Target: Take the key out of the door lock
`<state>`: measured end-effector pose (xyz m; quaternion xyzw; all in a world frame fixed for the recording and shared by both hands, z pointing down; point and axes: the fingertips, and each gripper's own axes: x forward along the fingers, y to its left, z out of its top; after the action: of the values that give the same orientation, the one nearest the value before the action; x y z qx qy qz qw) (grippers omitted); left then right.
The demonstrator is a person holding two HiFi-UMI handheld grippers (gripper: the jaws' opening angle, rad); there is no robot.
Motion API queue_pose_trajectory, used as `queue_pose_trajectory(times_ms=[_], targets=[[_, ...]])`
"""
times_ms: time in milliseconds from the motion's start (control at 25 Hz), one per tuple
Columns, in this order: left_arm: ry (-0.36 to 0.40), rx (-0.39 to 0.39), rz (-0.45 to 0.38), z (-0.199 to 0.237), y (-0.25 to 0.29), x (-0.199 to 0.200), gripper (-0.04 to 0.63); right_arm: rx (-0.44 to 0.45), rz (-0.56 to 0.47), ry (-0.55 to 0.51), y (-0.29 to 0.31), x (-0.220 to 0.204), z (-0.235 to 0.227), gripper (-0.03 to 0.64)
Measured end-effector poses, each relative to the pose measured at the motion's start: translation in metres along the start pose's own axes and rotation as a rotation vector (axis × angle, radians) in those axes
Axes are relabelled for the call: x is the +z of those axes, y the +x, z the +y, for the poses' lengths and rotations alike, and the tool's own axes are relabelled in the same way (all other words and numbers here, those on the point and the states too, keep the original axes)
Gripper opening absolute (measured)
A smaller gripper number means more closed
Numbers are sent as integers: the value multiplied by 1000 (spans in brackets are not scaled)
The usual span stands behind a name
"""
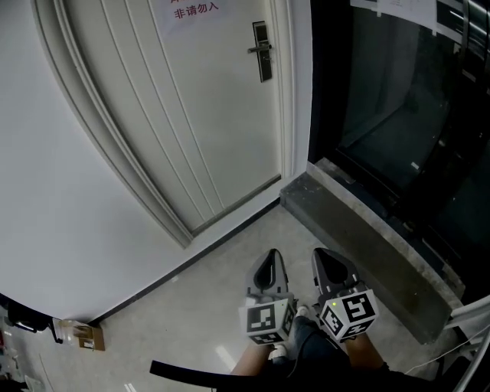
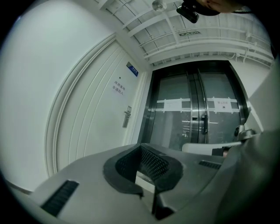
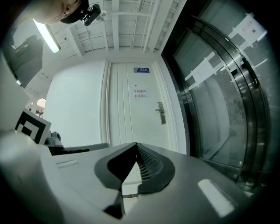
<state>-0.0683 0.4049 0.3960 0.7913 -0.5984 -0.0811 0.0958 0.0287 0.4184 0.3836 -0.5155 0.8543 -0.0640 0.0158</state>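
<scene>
We're right at the start here and haven't reached the thing yet. The white panelled door (image 1: 191,115) is shut and well ahead of us. The dark metal lock plate with its lever handle (image 1: 262,50) sits near the door's right edge. The key should be in that lock, but it's too small to make out in any view, so we can't say how it's sitting.

Both tools hang low, close to our body and well apart from the door. The left gripper (image 1: 269,264) has its jaws pressed together at the tips with nothing between them. The right gripper (image 1: 328,264), just beside it, is the same, closed on nothing.

Next move as we see it: walk up, lift one gripper to lock height, spread its jaws and line them up on the key's head. Probably the right one, since the lock's on that side, but that's a guess.

Room-wise, there's a pale speckled stone floor (image 1: 214,306) and a plain white wall (image 1: 69,191) left of the door frame. A grey concrete sill (image 1: 360,230) runs along the dark glass wall (image 1: 398,92) on the right. There's a paper notice with red characters (image 1: 191,9) on the door and a small cardboard box (image 1: 80,335) at the wall's foot.
</scene>
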Motion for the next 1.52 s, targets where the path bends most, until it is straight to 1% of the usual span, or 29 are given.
queue_pose_trajectory(times_ms=[120, 280, 560, 640, 720, 840, 960, 1080, 1160, 1280, 1400, 1520], targets=[[28, 6, 4, 0, 42, 2, 0, 4, -9, -2, 34, 6, -28, 2], [61, -3, -4, -5, 103, 17, 0, 6, -32, -25, 79, 24, -68, 2], [50, 16, -12, -18, 180, 19, 0, 33, -51, -31, 129, 46, -125, 2], [47, 23, -15, -18, 196, 18, 0, 43, -54, -25, 142, 49, -136, 2], [27, 29, -16, -19, 211, 13, 0, 51, -54, -21, 152, 49, -144, 2], [13, 34, 10, -19, 229, 7, 0, 59, -30, -22, 166, 45, -155, 2], [17, 55, 18, -8, 245, 10, 0, 63, -8, -26, 185, 41, -162, 2], [15, 46, -8, 3, 264, 10, 0, 68, -13, -24, 206, 40, -168, 2], [20, 47, -17, 12, 282, 13, 0, 68, -24, -44, 225, 43, -171, 2], [32, 37, -23, 27, 316, 21, 0, 72, -58, -65, 258, 50, -179, 2], [34, 7, -33, 39, 353, 31, 0, 85, -82, -39, 294, 60, -188, 2], [36, 4, -34, 57, 389, 43, 0, 65, -99, -41, 331, 71, -200, 2]])
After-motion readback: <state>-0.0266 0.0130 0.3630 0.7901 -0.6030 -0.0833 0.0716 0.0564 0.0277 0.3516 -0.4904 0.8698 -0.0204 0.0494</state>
